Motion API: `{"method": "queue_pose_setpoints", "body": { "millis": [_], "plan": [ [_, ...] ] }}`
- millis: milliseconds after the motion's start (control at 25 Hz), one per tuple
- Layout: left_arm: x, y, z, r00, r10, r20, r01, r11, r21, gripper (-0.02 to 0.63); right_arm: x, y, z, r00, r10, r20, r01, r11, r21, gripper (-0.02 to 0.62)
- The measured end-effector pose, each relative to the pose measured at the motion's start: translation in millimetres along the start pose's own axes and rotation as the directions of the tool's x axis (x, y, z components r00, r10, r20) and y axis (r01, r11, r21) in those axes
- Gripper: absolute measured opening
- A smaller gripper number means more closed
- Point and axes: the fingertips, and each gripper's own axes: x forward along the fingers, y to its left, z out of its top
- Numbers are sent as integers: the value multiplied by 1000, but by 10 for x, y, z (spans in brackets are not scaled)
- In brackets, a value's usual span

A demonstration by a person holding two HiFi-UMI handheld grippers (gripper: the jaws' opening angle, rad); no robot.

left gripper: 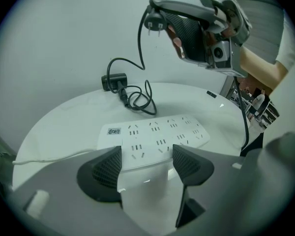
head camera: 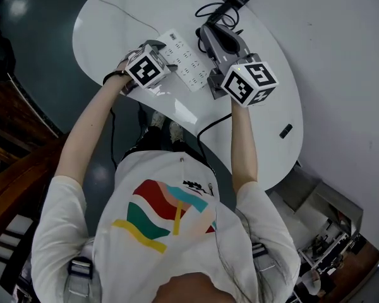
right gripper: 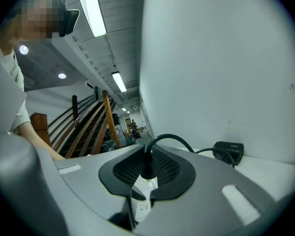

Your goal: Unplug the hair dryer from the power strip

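The unplugging looks done to me: on the glossy white oval table (head camera: 114,17) the flat white plastic power strip (left gripper: 157,136) shows only bare sockets, its near end between my left gripper's (left gripper: 145,166) widely parted ribbed black pads. The boxy black hair dryer (left gripper: 114,81) sits at the far edge, and its thin black rubber cable (left gripper: 140,100) rises to the small black pronged plug (left gripper: 155,22). My right gripper (right gripper: 146,181) pinches the plug narrowly in mid-air, well clear of the strip. Next, I judge, it needs lowering onto bare table and a gentle release.
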Motion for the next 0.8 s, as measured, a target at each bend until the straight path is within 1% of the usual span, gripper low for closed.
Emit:
{"method": "queue_pose_setpoints", "body": {
  "millis": [160, 280, 400, 640, 800],
  "plan": [
    [16, 6, 15, 1000, -1, -11, 1, 1000, 7, 324, -222, -198, -251, 997, -59, -44, 61, 996, 62, 61],
    [4, 7, 5, 1000, 6, -13, -6, 1000, 4, 324, -375, -295, -441, 994, -76, -79, 85, 989, 119, 60],
    [11, 19, 17, 1000, 10, -18, -9, 1000, 9, 324, -509, -372, -566, 990, -100, -95, 114, 983, 147, 58],
    [9, 11, 5, 999, 10, -34, -9, 1000, 8, 324, -732, -459, -779, 979, -152, -139, 173, 973, 152, 57],
    [6, 4, -4, 999, 11, -38, -11, 1000, 8, 324, -855, -554, -961, 958, -205, -199, 231, 966, 117, 55]
  ]
}}
